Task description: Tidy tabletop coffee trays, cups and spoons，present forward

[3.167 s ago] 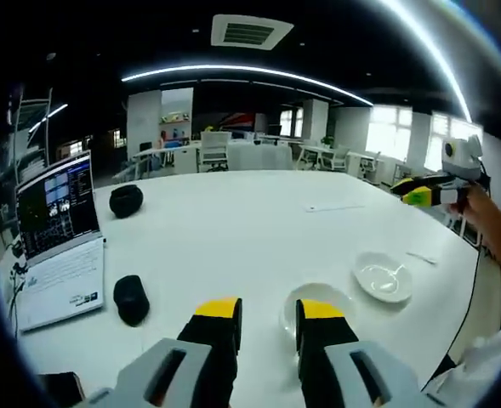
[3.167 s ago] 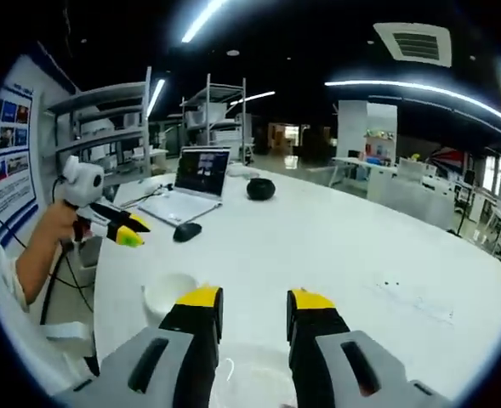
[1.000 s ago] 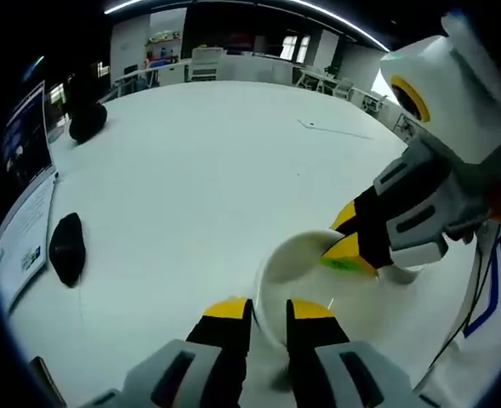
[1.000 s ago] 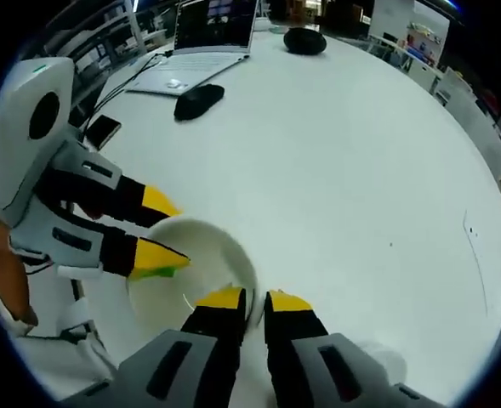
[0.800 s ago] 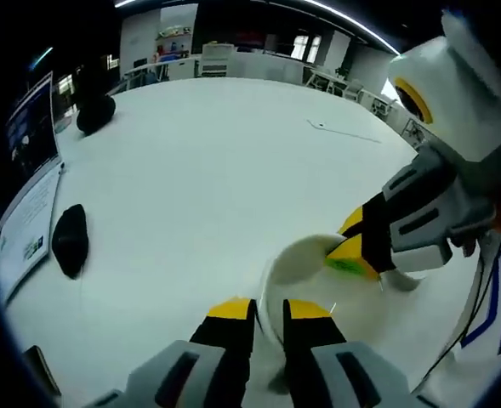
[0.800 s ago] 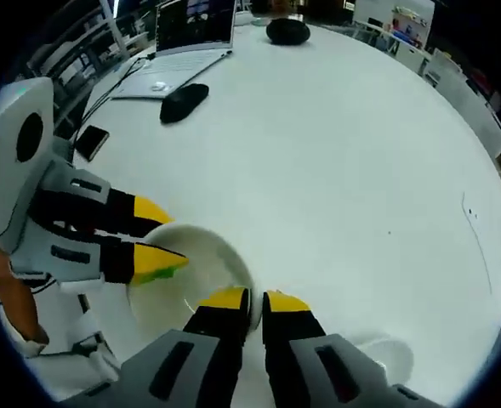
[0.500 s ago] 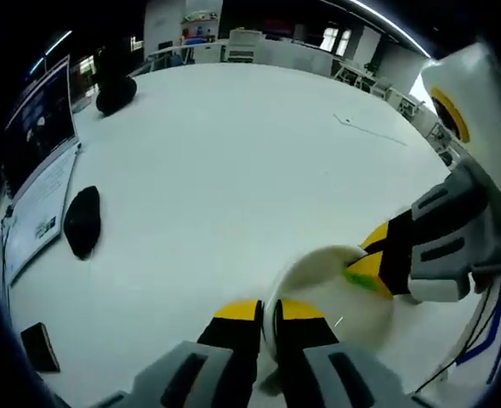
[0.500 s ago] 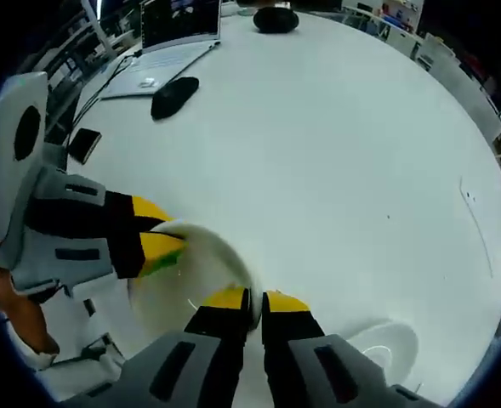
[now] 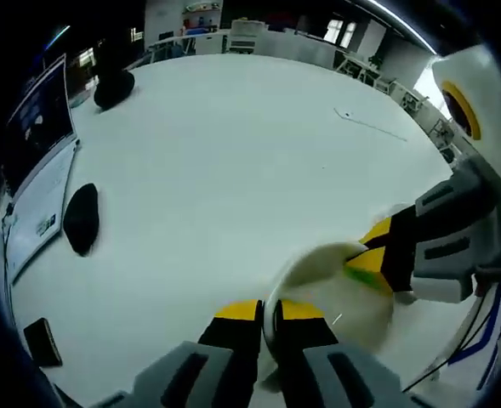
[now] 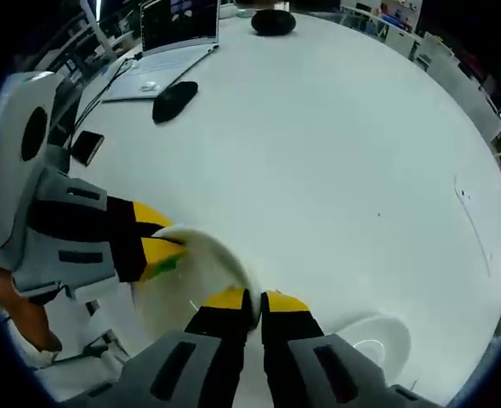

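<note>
Now both grippers, left gripper (image 9: 265, 311) & right gripper (image 10: 250, 301), clamped on cup (image 9: 335, 280) rim

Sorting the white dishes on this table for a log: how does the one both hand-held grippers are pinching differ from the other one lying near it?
The held dish is tilted off the table; the second dish lies flat on the white table. The held dish is pinched at its rim by the right hand-held gripper and the left hand-held gripper; the second dish is untouched. The held dish looks larger. Both are white and round.
</note>
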A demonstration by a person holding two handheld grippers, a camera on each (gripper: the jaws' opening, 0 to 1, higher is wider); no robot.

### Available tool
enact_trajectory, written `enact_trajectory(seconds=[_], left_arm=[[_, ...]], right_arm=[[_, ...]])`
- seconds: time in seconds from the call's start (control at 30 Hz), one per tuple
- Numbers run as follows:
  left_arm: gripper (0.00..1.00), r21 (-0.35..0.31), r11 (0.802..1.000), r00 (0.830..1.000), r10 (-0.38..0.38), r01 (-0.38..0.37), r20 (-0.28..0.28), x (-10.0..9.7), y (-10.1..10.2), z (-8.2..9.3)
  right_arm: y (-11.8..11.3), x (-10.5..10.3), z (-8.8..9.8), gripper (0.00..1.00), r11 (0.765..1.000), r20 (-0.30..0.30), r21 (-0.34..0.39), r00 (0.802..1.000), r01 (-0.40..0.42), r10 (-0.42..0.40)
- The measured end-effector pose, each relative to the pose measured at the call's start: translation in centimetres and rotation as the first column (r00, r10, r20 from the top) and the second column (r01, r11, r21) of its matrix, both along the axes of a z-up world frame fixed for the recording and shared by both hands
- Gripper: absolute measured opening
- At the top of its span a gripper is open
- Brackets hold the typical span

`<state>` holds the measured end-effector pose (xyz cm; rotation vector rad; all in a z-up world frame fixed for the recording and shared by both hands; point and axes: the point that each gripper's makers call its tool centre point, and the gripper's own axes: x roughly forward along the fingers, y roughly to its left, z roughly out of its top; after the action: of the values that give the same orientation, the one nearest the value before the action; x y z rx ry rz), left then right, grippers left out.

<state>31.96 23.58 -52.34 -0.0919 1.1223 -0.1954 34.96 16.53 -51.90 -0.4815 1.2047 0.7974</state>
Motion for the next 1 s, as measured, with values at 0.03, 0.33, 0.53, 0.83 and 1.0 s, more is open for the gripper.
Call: enact_trajectory(seconds=[0.03, 0.33, 0.53, 0.83, 1.0], left_arm=[[0.08, 0.003, 1.0, 1.0, -0.005, 0.005, 0.005, 0.2, -0.2, 0.2], [0.08, -0.012, 0.999, 0.999, -0.037, 0.037, -0.002, 0.8, -2.3, 0.9], [0.08, -0.009, 0.998, 0.998, -0.069, 0.069, -0.003, 1.4, -4.1, 1.7], [0.08, -0.006, 0.992, 0.992, -0.122, 0.122, 0.006, 2.6, -8.0, 2.3], [0.08, -0.008, 0.987, 0.987, -0.158, 0.158, -0.004, 3.5, -10.2, 2.0]], right_arm=[[-0.2, 0.1, 0.1, 0.07, 1.0, 0.003, -0.002, 1.0, 0.005, -0.005], [-2.1, 1.4, 0.9, 0.07, 1.0, 0.009, -0.01, 1.0, 0.02, -0.02], [-3.9, 1.6, 1.8, 0.07, 0.999, 0.015, -0.009, 0.999, 0.031, -0.031], [-8.0, 1.6, 2.4, 0.07, 0.996, 0.04, 0.0, 0.996, 0.085, -0.085], [-10.6, 1.5, 2.2, 0.07, 0.993, 0.034, -0.005, 0.992, 0.12, -0.12]])
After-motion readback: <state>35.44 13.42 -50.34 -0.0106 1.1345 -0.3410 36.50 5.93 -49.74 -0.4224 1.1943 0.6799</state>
